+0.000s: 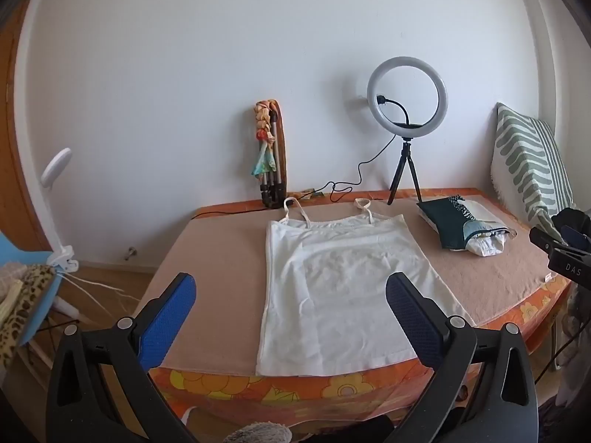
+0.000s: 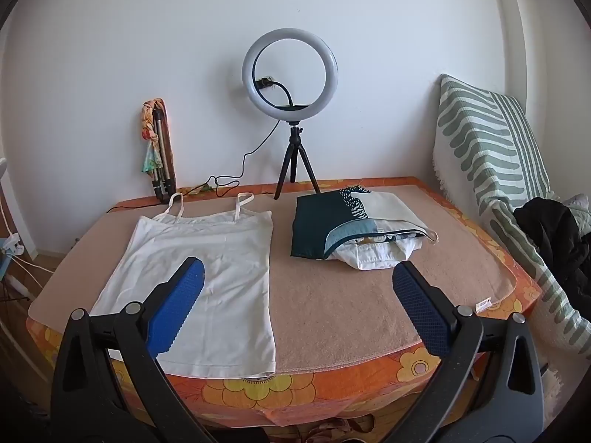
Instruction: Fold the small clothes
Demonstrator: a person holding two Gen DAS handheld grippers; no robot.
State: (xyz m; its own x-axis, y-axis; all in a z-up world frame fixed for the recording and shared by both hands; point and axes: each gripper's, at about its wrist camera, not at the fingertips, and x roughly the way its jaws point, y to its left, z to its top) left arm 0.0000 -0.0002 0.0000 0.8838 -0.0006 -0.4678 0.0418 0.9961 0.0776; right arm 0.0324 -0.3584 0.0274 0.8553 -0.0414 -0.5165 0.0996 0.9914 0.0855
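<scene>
A clip lamp (image 1: 55,170) stands at the far left beyond the table edge, with leopard-print cloth (image 1: 22,288) below it. Next, against the white wall, a folded tripod (image 1: 271,162) wrapped in a coloured scarf leans upright at the back of the table (image 1: 221,243). The table is covered by a beige blanket over an orange flowered cloth (image 1: 229,384). The left gripper (image 1: 291,291) is above the near table edge with its jaws spread wide and nothing between the blue pads; it touches nothing. The white camisole (image 1: 332,280) lies flat and unfolded on the blanket, straps toward the wall, hem at the near edge; its left side sits between the left gripper's fingers in that view. A ring light (image 2: 290,70) on a small black tripod stands behind, its cable trailing left along the table back. The right gripper (image 2: 297,288) is also held wide apart and empty, above the bare blanket just right of the camisole, its left finger overlapping the garment's lower part in its own view. Beyond it lies a stack of folded clothes (image 2: 354,225), dark green on top with white beneath, apart from the camisole. A green-and-white striped cushion (image 2: 491,136) leans at the right, with a black garment (image 2: 557,236) beside it.
</scene>
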